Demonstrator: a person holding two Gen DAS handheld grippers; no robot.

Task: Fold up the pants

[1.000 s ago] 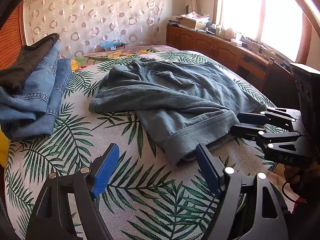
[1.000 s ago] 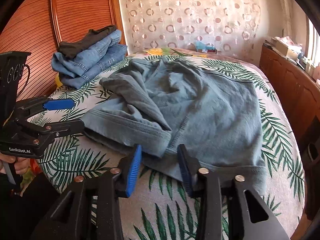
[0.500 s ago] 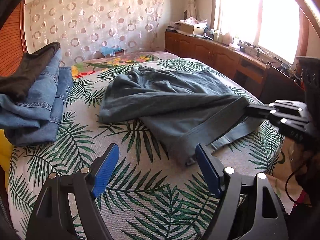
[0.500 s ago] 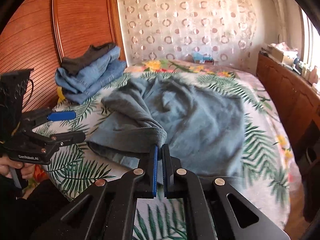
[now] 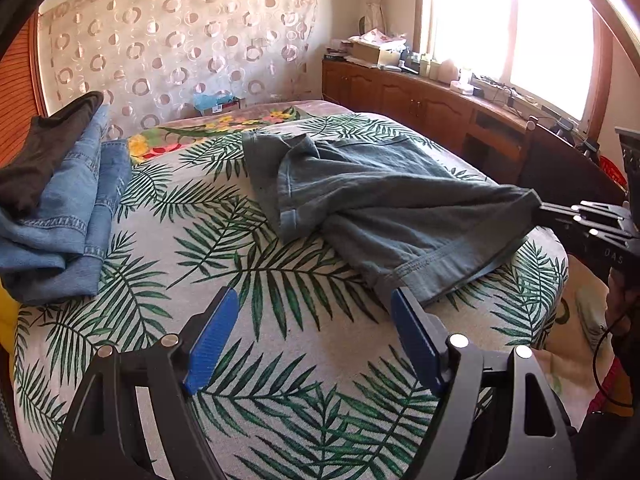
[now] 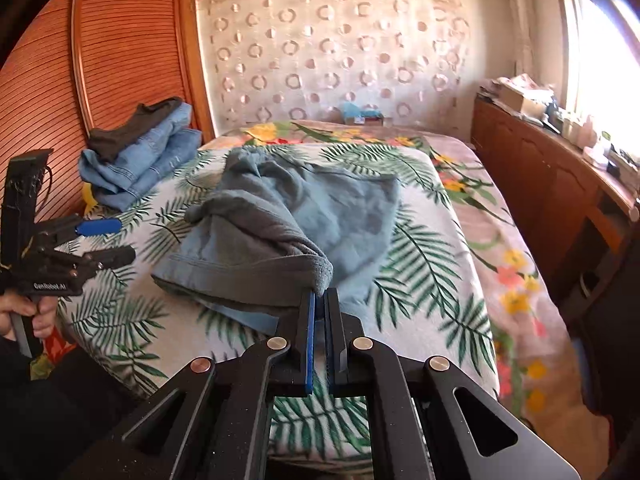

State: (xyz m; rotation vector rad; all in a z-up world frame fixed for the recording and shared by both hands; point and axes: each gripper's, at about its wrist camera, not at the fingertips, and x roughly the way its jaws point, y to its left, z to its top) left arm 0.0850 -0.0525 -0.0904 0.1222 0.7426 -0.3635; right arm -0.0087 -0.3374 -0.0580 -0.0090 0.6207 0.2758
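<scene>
Grey-blue pants (image 6: pixel 280 216) spread on leaf-print bed (image 5: pixel 280 360), one hem corner lifted, clamped in right gripper (image 6: pixel 319 300); left gripper (image 5: pixel 312 336) held apart, empty, above bed edge; folded jeans stack (image 5: pixel 60 216) lying well left.

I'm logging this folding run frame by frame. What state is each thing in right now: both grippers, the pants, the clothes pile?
Right gripper: jaws shut on a hem corner of the pants, lifting it.
Left gripper: jaws open, holding nothing, above the bed.
Grey-blue cotton pants: unfolded, rumpled, one corner pulled up, the rest on the leaf-print bedspread.
Stack of blue denim jeans: folded, dark garment on top.
</scene>
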